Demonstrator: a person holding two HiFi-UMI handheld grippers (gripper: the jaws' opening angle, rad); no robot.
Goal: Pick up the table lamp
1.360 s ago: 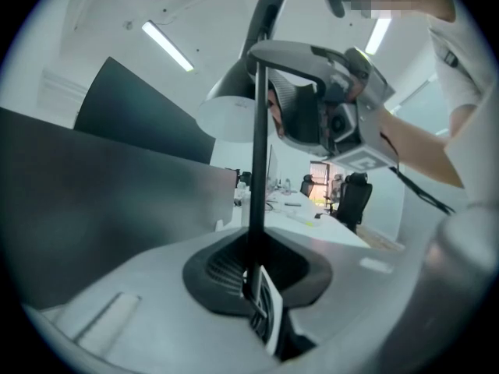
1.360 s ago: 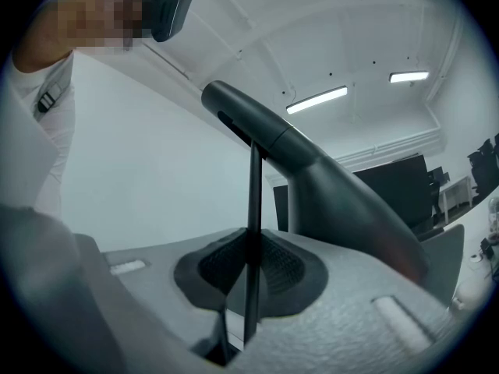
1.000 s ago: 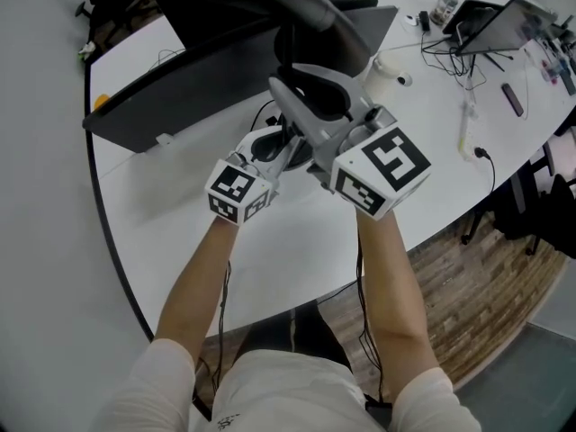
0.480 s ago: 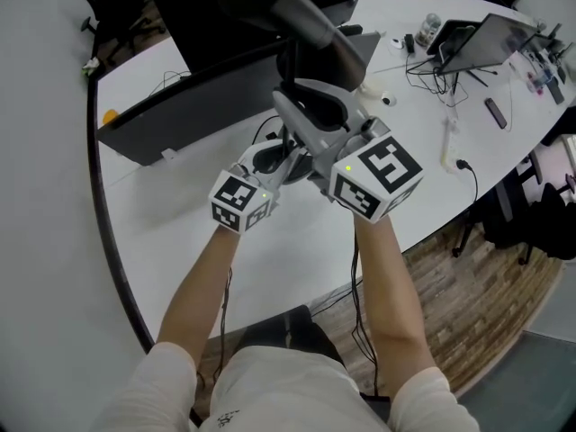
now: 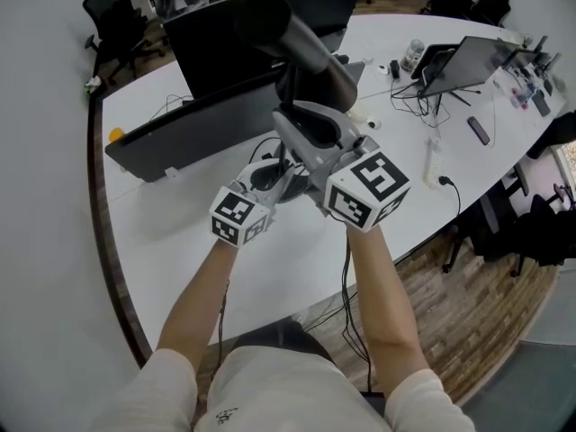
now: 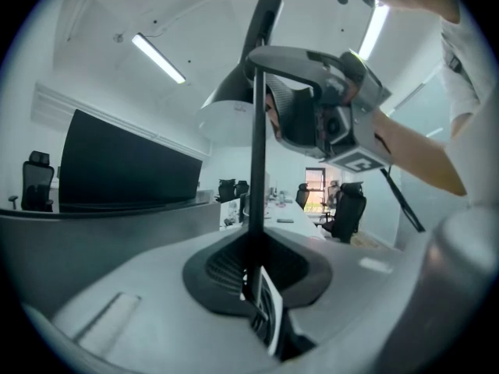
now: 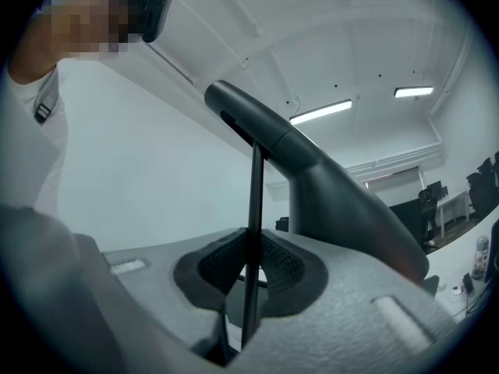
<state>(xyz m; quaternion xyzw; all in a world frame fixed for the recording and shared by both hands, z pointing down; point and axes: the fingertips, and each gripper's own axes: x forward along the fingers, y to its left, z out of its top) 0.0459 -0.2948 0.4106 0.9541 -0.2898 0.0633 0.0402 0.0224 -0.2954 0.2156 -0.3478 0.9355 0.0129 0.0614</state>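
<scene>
The table lamp has a dark grey tube-shaped head [image 5: 301,39] on a thin black stem [image 6: 256,154]. In the head view it hangs above the white table [image 5: 180,232], held from both sides. My left gripper [image 6: 253,275] is shut on the stem low down, with a small white label next to its pads. My right gripper [image 7: 249,279] is shut on the same stem [image 7: 254,201], below the head [image 7: 327,185]. From the head view my left gripper [image 5: 281,165] and right gripper [image 5: 304,138] meet at the stem, which they hide. The lamp's foot is not visible.
Dark monitors [image 5: 225,43] stand behind the lamp, one with its back [image 5: 180,129] facing me. To the right are a laptop [image 5: 468,57], a bottle [image 5: 414,54], a power strip [image 5: 435,156] and cables. The table's curved edge [image 5: 108,268] runs along the left. Office chairs [image 5: 112,12] stand beyond.
Both grippers have risen together with the lamp, and the table now looks farther below them. Neither grip on the stem has changed.
</scene>
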